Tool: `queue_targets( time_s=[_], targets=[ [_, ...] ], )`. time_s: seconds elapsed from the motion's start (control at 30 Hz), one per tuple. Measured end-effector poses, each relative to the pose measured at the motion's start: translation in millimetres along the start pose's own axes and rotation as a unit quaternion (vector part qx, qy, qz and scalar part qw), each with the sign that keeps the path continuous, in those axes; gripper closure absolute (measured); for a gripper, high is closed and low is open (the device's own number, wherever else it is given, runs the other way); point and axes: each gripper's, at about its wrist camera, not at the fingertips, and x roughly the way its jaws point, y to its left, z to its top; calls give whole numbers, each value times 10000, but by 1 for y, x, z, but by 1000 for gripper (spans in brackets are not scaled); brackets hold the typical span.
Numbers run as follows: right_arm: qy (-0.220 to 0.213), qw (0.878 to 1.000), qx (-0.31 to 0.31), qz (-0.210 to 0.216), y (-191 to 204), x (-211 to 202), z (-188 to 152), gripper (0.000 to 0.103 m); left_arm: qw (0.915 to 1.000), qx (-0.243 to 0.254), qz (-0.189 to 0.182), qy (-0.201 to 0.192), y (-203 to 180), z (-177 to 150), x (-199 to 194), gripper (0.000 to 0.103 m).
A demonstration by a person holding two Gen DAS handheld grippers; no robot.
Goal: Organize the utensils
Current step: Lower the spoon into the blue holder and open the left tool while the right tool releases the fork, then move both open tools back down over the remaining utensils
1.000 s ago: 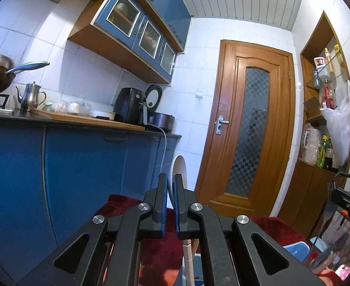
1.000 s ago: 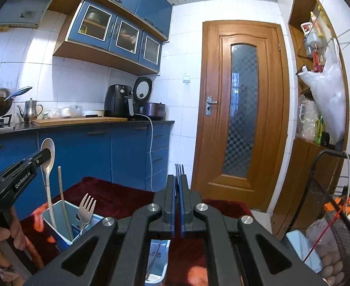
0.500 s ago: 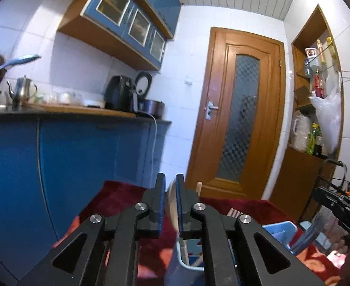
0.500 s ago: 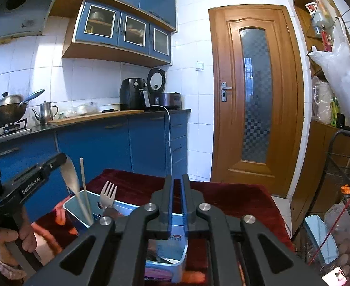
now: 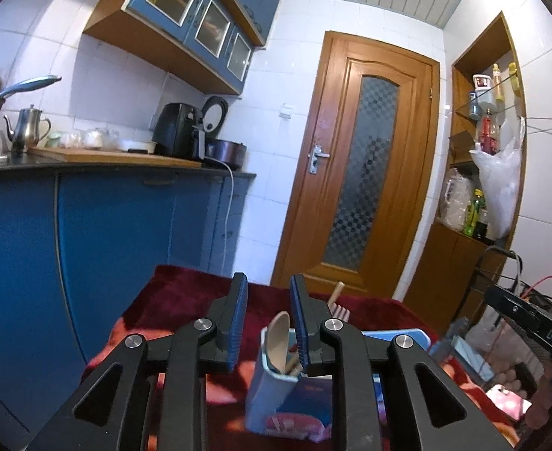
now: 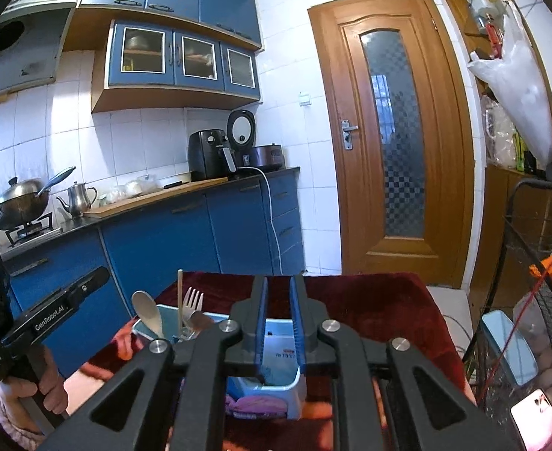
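Looks pretty far along already: white spoon [image 6: 146, 314], fork [image 6: 193, 302] and a thin wooden stick, maybe a chopstick [image 6: 180, 300], all standing upright in the left end of the light blue utensil caddy [image 6: 276, 387], which sits on the dark red cloth-covered surface [image 6: 370, 300]. Same spoon [image 5: 279, 340] shows up in the left wrist view, poking out of the caddy [image 5: 272, 402] right between and just under the fingers, with another wooden handle [image 5: 337, 290] sticking up behind. Middle compartment under the right tongs looks empty apart from a label on the wall, so probably room for more, but can't spot any loose utensils lying on the cloth, could be some out of view. Left tongs [image 5: 268, 315] spread wide open, holding nothing, hanging just above the spoon's compartment and pointing level toward the door, so probably a release. Right tongs [image 6: 278, 319] parted by a narrower gap, also nothing between the blue pads [image 6: 261, 323], hovering over the middle of the caddy, tilted slightly down. Left handle gripped in a fist low at the left edge of the right view, hand [image 6: 47, 387] below the caddy rim level. Guessing either one more pickup or basically done
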Motion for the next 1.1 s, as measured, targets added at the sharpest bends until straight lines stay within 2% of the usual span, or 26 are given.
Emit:
queue_targets(
  time_s=[0.3,0.6,0.87,1.1],
  targets=[
    [374,9990,235,32,-2,-25,-14,88,9986,-156,-184,472,0,-8,-26,79],
    [844,9960,293,9,3,-40,-36,86,9946,-21,-357,973,-9,-24,-44,79],
    [1441,9887,422,30,6,-38,-73,83,9866,40,-556,1536,-21,-52,-46,79],
    [1838,9810,615,-26,-5,-30,-99,75,9739,168,-705,2152,-30,-77,-26,79]
  ],
)
